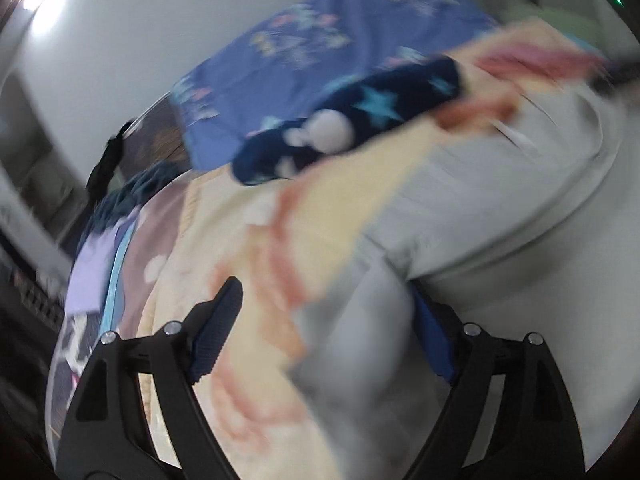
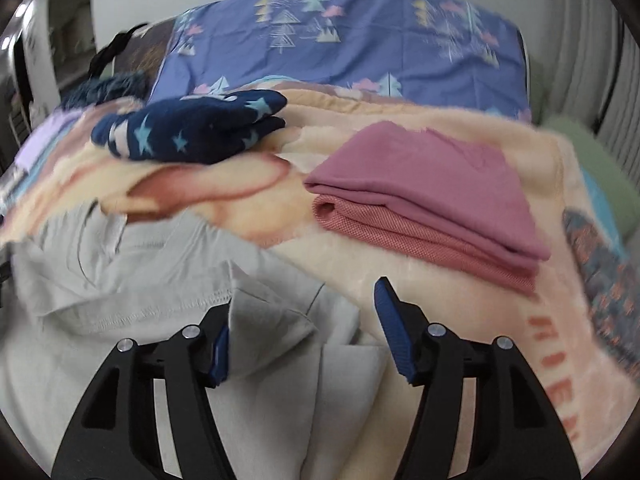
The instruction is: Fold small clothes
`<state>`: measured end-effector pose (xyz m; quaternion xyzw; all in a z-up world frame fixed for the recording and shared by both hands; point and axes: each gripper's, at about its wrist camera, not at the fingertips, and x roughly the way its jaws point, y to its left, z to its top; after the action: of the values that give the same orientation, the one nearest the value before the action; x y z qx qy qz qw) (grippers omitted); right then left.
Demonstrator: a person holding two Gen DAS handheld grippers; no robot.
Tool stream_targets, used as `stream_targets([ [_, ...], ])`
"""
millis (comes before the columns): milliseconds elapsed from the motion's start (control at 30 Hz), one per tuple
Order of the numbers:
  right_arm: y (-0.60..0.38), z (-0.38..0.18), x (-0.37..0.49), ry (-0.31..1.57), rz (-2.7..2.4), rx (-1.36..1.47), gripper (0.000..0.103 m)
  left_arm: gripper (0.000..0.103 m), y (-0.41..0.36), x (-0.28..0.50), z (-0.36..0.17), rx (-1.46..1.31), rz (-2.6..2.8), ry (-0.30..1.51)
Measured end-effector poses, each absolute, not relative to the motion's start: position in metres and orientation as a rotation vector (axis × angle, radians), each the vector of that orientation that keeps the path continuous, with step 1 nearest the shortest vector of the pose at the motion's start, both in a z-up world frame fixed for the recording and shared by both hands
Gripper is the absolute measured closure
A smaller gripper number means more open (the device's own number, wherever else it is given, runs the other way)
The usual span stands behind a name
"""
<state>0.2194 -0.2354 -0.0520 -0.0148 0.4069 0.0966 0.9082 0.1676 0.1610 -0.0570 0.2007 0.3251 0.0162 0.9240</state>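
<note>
A light grey garment [image 2: 132, 272] lies spread on a cream and peach blanket [image 2: 248, 208]; it also shows in the left wrist view [image 1: 500, 200], blurred. My left gripper [image 1: 320, 312] is open, with a fold of the grey cloth between its jaws. My right gripper [image 2: 304, 312] is open over a raised grey fold. A folded pink stack [image 2: 432, 196] lies to the right. A navy garment with stars [image 2: 192, 128] lies folded at the back left, also in the left wrist view [image 1: 360, 120].
A blue-purple sheet with a tree pattern [image 2: 352, 40] covers the back of the bed. A dark teal fluffy item [image 2: 108, 84] and a black strap [image 2: 108, 52] sit at the back left. A green cushion [image 2: 576, 152] lies at the right edge.
</note>
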Motion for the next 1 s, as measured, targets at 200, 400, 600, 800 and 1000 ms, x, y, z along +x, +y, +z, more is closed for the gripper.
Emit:
stream_targets([
  [200,-0.266,-0.047,0.218,0.868,0.286,0.192,0.041,0.019,0.216,0.177,-0.033,0.055,-0.005,0.669],
  [400,-0.308,-0.032,0.213,0.798,0.399,0.522,0.041,0.019,0.225,0.169,-0.062,-0.075,-0.181,0.786],
  [600,-0.269,-0.040,0.211,0.863,0.425,0.300,0.049,0.054,0.224,0.181,-0.093,-0.171,-0.216,0.875],
  [800,-0.245,-0.056,0.229,0.889,0.388,0.194,0.085,0.083,0.236,0.188,-0.093,-0.249,-0.200,0.838],
  [1000,-0.247,-0.041,0.223,0.817,0.378,0.186,0.099,0.094,0.235,0.178,-0.075,-0.221,-0.208,0.748],
])
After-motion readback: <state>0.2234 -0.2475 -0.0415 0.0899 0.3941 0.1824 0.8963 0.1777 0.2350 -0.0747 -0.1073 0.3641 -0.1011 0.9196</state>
